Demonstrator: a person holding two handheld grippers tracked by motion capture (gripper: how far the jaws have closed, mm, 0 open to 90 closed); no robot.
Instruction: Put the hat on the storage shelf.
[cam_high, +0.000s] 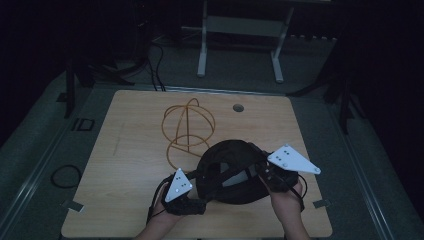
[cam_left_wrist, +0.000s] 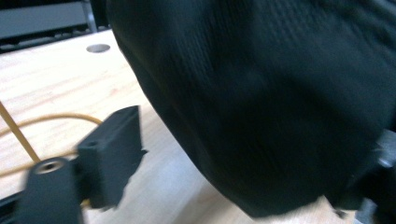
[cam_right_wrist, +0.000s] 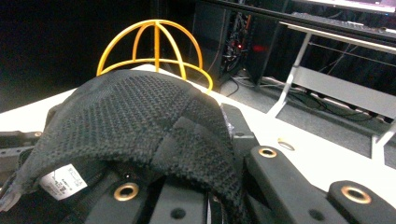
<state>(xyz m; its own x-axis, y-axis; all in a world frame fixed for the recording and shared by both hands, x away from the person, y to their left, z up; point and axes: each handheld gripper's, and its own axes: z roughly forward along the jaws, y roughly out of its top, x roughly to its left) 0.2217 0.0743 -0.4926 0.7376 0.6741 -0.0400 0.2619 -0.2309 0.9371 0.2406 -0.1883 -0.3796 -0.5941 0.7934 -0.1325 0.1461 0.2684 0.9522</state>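
One black cap (cam_high: 230, 170), one yellow wire frame (cam_high: 187, 127), two grippers.

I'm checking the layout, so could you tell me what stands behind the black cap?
Behind the black cap stands a yellow wire frame on the wooden table. The cap covers the frame's near base.

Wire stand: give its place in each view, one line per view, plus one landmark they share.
High view: the yellow wire stand stands at table centre, just beyond the black cap.
Left gripper view: thin yellow arcs of the stand at the left edge, behind the left jaw.
Right gripper view: the dome rises at upper centre-left, behind the cap.
Shared landmark: the round hole in the tabletop.
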